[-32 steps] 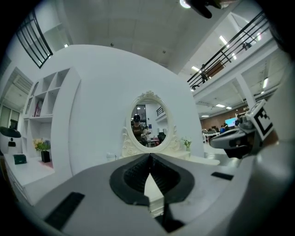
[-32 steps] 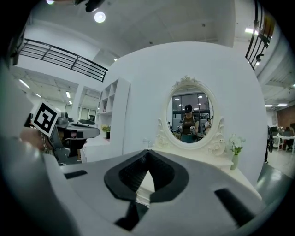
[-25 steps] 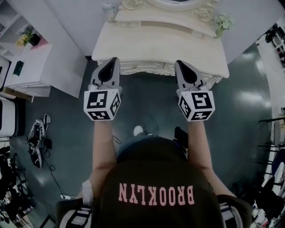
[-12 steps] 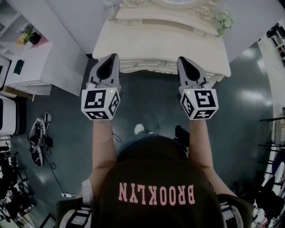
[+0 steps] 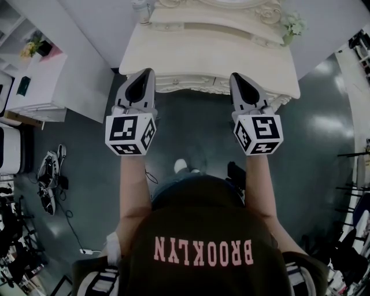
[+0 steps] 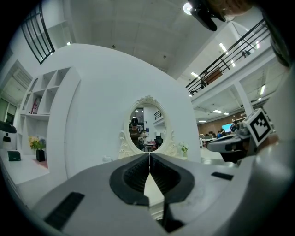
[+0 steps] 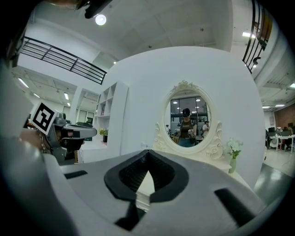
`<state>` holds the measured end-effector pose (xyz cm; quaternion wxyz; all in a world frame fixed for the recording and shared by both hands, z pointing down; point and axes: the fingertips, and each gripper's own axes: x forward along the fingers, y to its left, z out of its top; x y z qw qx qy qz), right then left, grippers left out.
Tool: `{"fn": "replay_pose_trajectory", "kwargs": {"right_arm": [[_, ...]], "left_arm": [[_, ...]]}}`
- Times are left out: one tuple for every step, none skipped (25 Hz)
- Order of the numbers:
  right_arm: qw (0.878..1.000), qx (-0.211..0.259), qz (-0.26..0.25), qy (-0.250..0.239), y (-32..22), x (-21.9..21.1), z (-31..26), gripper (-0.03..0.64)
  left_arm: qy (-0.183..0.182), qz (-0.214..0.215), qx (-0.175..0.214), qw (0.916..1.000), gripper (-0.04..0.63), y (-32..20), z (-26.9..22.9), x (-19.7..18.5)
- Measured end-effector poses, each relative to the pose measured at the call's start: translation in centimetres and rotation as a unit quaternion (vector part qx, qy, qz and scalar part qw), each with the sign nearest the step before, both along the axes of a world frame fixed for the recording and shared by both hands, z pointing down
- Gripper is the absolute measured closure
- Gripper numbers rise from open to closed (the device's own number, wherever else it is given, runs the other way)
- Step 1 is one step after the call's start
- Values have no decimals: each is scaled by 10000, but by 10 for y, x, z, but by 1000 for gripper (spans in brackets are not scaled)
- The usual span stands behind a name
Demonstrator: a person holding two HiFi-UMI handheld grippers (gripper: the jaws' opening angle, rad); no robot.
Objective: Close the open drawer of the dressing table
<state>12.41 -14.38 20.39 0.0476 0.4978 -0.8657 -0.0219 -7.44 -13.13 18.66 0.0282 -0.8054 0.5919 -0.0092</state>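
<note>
The cream dressing table [image 5: 208,55] stands against the wall ahead, its carved front edge [image 5: 191,85] facing me. From above I cannot tell whether a drawer stands out. My left gripper [image 5: 149,71] is held level with its tips at the left part of that front edge, jaws shut and empty. My right gripper [image 5: 234,75] is at the right part, also shut and empty. In the left gripper view the left gripper [image 6: 150,154] points at the oval mirror [image 6: 146,124]. The right gripper [image 7: 147,152] faces the mirror [image 7: 186,120] too.
A small vase of flowers [image 5: 291,28] stands at the table's back right and a jar [image 5: 141,13] at its back left. A white shelf unit [image 5: 34,75] is to the left, with shoes [image 5: 49,173] and cables on the dark floor.
</note>
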Motion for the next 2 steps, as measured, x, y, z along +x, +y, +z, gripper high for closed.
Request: {"fn": "replay_pose_trajectory", "kwargs": {"right_arm": [[10000, 5, 8, -1, 0, 1, 0, 621], [10000, 11, 16, -3, -1, 1, 0, 621]], "left_arm": [[-2, -1, -7, 10000, 591, 0, 0, 0], [-4, -3, -15, 10000, 591, 0, 1, 0]]}}
